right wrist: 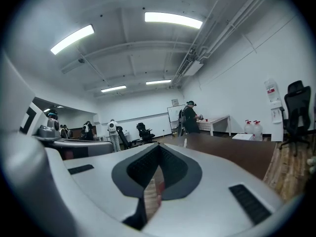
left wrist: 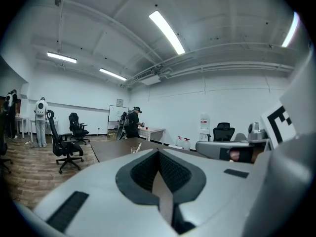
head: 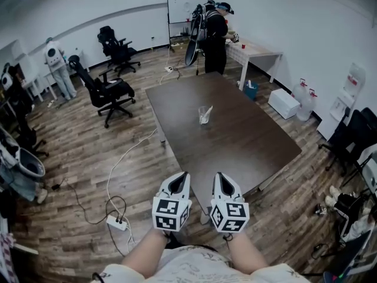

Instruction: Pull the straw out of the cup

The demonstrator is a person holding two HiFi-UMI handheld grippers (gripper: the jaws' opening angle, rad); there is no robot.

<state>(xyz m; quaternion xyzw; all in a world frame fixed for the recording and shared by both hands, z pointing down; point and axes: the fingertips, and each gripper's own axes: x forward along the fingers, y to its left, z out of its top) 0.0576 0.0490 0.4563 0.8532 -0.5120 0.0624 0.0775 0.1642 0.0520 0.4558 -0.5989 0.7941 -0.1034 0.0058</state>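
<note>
A clear plastic cup with a white straw leaning in it stands near the middle of the dark brown table. Both grippers hover side by side off the table's near corner, well short of the cup and pointing toward it. The left gripper is shut with nothing in it, and so is the right gripper. In the left gripper view the cup shows small and far beyond the closed left gripper. In the right gripper view the straw stands just past the closed right gripper.
Black office chairs stand left of the table. A person stands at a white side table by a whiteboard. A power strip with cables lies on the wooden floor. Water bottles and a white box sit at the right.
</note>
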